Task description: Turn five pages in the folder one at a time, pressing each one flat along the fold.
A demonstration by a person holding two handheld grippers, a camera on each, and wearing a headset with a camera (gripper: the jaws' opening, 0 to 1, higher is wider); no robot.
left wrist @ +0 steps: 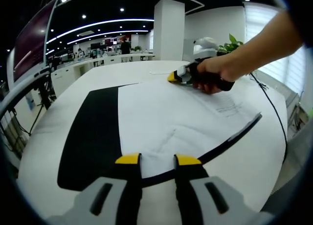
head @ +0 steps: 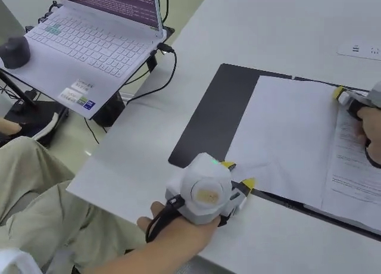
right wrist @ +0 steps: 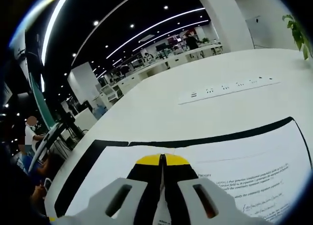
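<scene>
A broad white tabletop (head: pixel 250 41) takes up most of the head view. On it, right of centre, lies an open black plastic folder (head: pixel 208 116). Its bare left cover is dark, and its far edge runs across the right gripper view as a thin black line (right wrist: pixel 220 137).

A blank white sheet (head: pixel 286 137) lies over the middle of the folder, with soft creases near its lower edge. To the right of it is a printed white page (head: pixel 357 173) with lines of small black text, too fine to read.

In the upper left of the frame a white laptop (head: pixel 89 47) sits tilted on a black stand. Its screen shows pale lines on dark purple that cannot be read. Small stickers (head: pixel 80 94) on its palm rest are also illegible.

A flat white power strip (head: pixel 360 49) lies on the tabletop beyond the folder, in the upper right.

The left tongs (head: pixel 238 174), white with yellow tips, are at the folder's near edge, bottom centre. In the left gripper view (left wrist: pixel 158 161) the jaws are released, with a clear gap and nothing between them.

The right tongs (head: pixel 340 94) are at the sheet's far right corner, held by a hand (head: pixel 372 128). In the right gripper view (right wrist: pixel 161 160) the yellow tips are clenched together. I cannot tell whether a sheet is pinched between them.
</scene>
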